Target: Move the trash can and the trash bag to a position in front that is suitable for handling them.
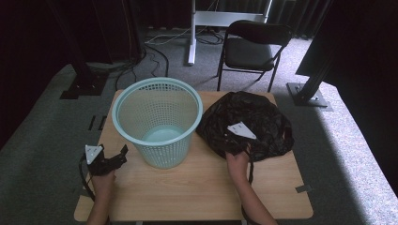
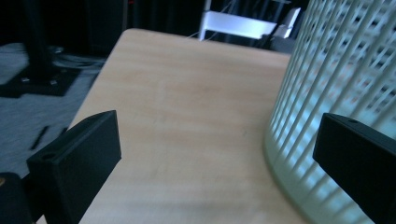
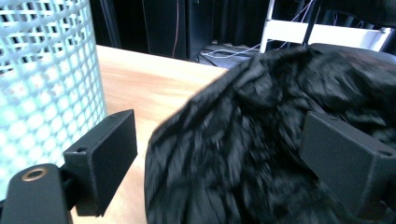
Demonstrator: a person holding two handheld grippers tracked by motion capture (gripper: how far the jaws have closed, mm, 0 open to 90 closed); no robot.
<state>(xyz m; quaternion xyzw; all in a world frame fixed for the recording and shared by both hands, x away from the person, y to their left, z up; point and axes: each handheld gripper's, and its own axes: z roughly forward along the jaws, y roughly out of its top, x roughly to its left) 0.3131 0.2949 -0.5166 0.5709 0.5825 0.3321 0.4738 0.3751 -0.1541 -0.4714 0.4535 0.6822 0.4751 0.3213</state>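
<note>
A pale green mesh wastebasket (image 1: 158,121) stands upright on the wooden table (image 1: 197,187), left of centre. A crumpled black plastic bag (image 1: 248,123) lies to its right. My left gripper (image 1: 123,152) hovers open near the table's left edge, beside the basket's base (image 2: 327,93), with nothing between its jaws. My right gripper (image 1: 231,136) is open at the bag's near edge, and the bag's black folds (image 3: 261,140) bulge up between its spread jaws. The basket's wall (image 3: 42,84) stands to the left in the right gripper view.
A black folding chair (image 1: 253,49) stands beyond the table's far edge. Cables and a white stand base (image 1: 191,42) lie on the grey carpet behind. A dark post base (image 1: 307,91) sits at the right rear.
</note>
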